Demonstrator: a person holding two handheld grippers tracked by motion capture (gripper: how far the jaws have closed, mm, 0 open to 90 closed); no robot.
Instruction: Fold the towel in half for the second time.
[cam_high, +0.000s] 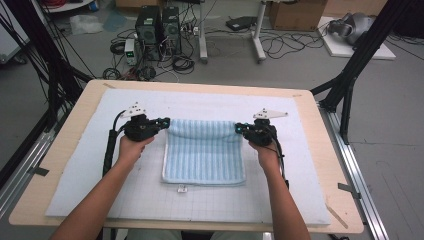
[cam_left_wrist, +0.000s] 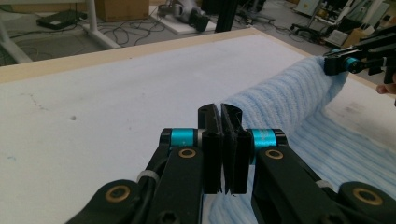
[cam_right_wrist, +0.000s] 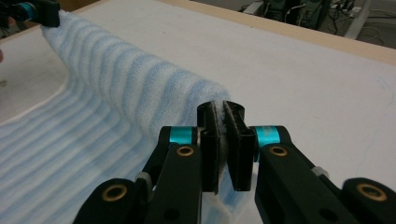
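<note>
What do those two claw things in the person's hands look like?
The left gripper and right gripper are black, each with two flat black jaws, shiny turquoise rings and brass-coloured pivot pins. Each carries a grey three-cornered plate on top and trails a black cable. The person's forearms are bare, with no sleeves.

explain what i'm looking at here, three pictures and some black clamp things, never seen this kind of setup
A person stands at a wooden table covered by a white padded mat and holds a black two-jaw hand tool in each hand. The high view looks down from above. The other two pictures come from cameras riding on each tool, looking along its jaws. On the mat lies a light blue striped towel. The left tool and the right tool are each shut on a far corner of the towel, lifting that edge off the mat. A small white tag lies near the towel's near edge.
</note>
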